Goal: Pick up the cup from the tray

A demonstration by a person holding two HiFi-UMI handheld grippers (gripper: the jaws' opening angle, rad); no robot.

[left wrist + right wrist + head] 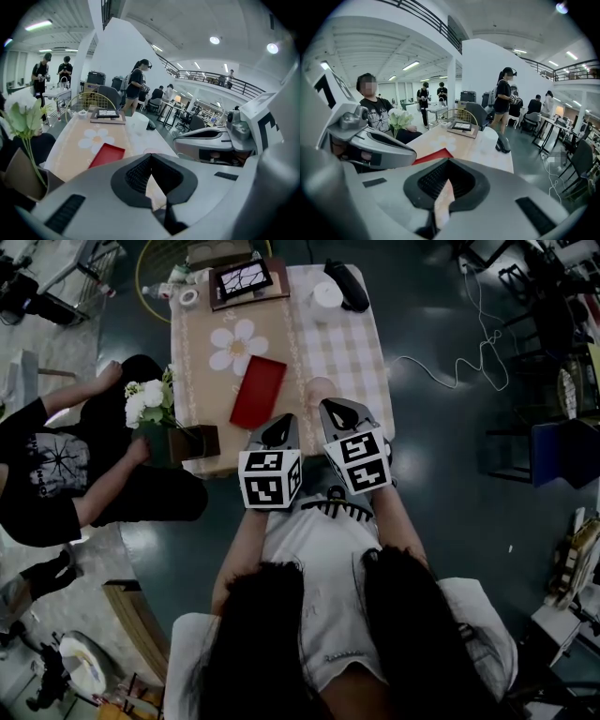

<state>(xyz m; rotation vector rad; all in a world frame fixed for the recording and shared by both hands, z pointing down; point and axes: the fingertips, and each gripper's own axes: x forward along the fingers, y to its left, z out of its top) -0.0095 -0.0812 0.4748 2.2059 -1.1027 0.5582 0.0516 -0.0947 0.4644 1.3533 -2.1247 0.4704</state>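
A red tray [258, 390] lies on the flowered tablecloth, and nothing stands on it that I can see. Just right of it, on the cloth, stands a pale pinkish cup [317, 390]. My left gripper [279, 424] hovers over the table's near edge behind the tray, its jaws meeting at the tips with nothing between them. Beside it, my right gripper [336, 410] is shut and empty, its tip just short of the pinkish cup. In the left gripper view the tray [107, 155] lies ahead and left of the gripper [151, 157]. In the right gripper view the gripper [449, 162] hides most of the tray [433, 156].
White flowers [150, 404] in a brown box stand at the table's near left corner, beside a seated person [56, 465]. At the far end are a framed tablet [246, 279], a tape roll [189, 296], a white cylinder [327, 294] and a black object [349, 285]. A cable [450, 371] trails over the floor.
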